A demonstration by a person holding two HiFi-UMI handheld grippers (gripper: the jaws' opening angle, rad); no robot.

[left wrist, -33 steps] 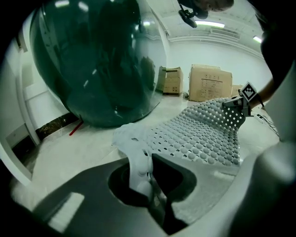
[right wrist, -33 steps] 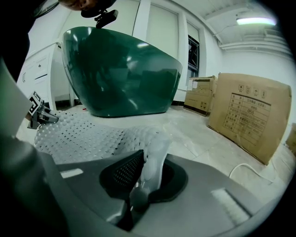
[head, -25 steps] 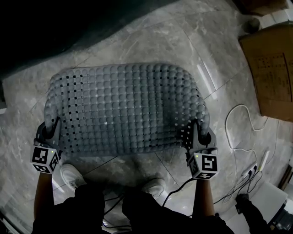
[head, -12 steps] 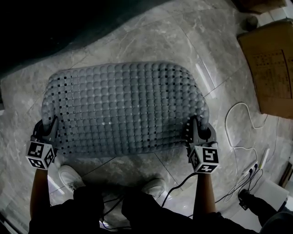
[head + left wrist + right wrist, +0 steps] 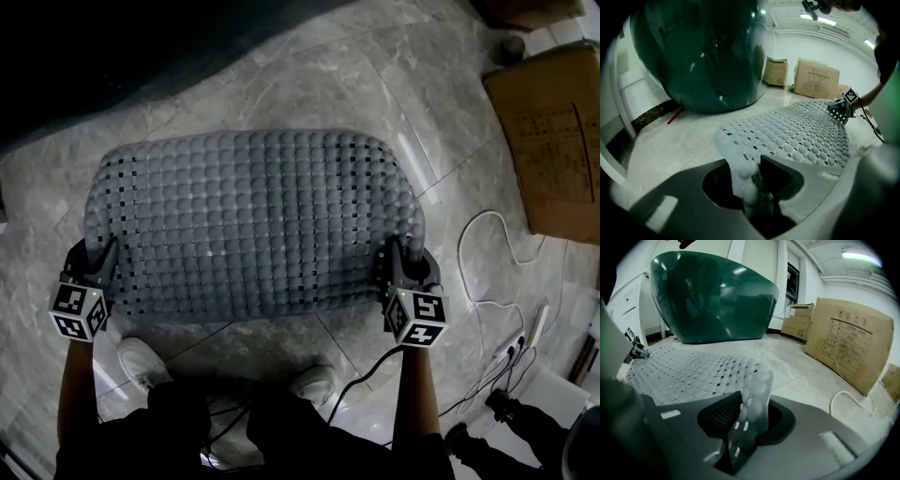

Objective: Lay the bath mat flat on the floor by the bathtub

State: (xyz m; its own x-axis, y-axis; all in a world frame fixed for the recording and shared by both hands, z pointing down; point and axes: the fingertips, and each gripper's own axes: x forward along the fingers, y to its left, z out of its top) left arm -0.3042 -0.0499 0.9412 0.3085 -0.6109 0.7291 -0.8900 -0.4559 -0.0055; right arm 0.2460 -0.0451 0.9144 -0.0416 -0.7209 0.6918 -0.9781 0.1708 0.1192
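The bath mat (image 5: 253, 225) has sunk nearly flat onto the floor (image 5: 375, 84) by the bathtub (image 5: 112, 47). The right gripper (image 5: 403, 261) has just been spreading its fingers, the mat's corner loose between them, likely starting the release. The left gripper (image 5: 98, 262) pinches its corner.

Grey bubbled, perforated bath mat (image 5: 253, 225) spread beside dark green bathtub (image 5: 712, 296), near corners lifted.

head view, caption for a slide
Bath mat down by the bathtub: left gripper grips a corner, right gripper just opening its jaws around another
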